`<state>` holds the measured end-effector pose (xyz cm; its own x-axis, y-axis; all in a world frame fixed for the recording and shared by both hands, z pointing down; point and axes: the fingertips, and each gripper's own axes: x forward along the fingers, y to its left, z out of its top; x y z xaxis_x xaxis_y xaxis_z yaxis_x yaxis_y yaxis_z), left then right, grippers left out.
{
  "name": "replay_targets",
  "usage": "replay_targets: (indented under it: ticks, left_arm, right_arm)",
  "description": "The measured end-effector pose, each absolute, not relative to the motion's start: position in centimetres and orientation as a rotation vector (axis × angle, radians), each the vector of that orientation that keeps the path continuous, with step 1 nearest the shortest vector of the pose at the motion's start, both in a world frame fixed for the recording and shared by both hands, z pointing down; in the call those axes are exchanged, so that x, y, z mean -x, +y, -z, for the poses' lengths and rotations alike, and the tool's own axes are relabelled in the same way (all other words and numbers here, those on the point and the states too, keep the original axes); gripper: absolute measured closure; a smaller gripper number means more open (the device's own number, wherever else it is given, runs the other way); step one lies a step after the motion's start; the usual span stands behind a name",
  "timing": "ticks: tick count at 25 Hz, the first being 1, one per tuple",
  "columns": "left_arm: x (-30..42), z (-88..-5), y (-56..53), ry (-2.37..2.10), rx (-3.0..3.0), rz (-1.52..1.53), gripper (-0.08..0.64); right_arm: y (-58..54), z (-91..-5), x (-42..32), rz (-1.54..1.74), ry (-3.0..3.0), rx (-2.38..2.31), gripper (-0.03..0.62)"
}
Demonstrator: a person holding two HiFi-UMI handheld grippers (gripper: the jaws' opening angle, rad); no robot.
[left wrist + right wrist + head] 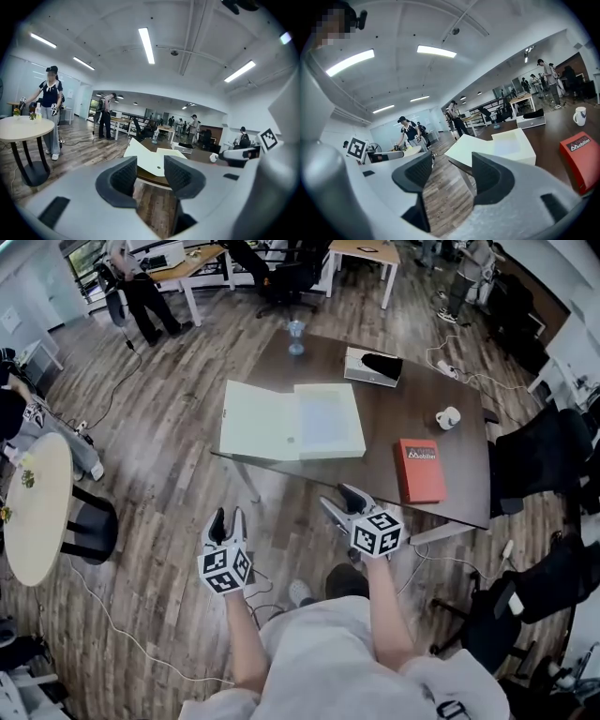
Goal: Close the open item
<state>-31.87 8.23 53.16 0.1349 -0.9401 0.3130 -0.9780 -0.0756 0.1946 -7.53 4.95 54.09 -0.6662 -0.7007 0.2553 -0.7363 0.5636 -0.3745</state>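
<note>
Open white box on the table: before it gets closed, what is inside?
The open white flat box shows only a pale bluish flat layer inside; anything beneath it is covered.

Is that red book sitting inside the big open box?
No, the red book lies flat on the dark table, apart from the open box, to its right in the head view.

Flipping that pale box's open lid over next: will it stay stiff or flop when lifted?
The lid lies as one flat, unbent panel, so it probably lifts stiff and swings on its hinge. It looks thin, likely light. The shallow box may slide on the smooth table when pushed.
</note>
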Motion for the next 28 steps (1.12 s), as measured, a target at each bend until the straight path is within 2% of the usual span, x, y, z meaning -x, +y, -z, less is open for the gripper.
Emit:
replay_targets:
  ticks: [12, 28]
  left_arm:
    - [32.6, -53.8, 5.8, -1.801, -2.083, -0.16, 0.402]
    - [36.1, -53.6, -3.9, -1.87, -2.014, -0.187, 0.399]
  right_arm:
    - [1.6, -54.4, 7.4, -0.695, -2.697, -1.265, 0.31]
    - [-10.5, -55.9, 5.4, -0.69, -2.651, -1.255, 0.288]
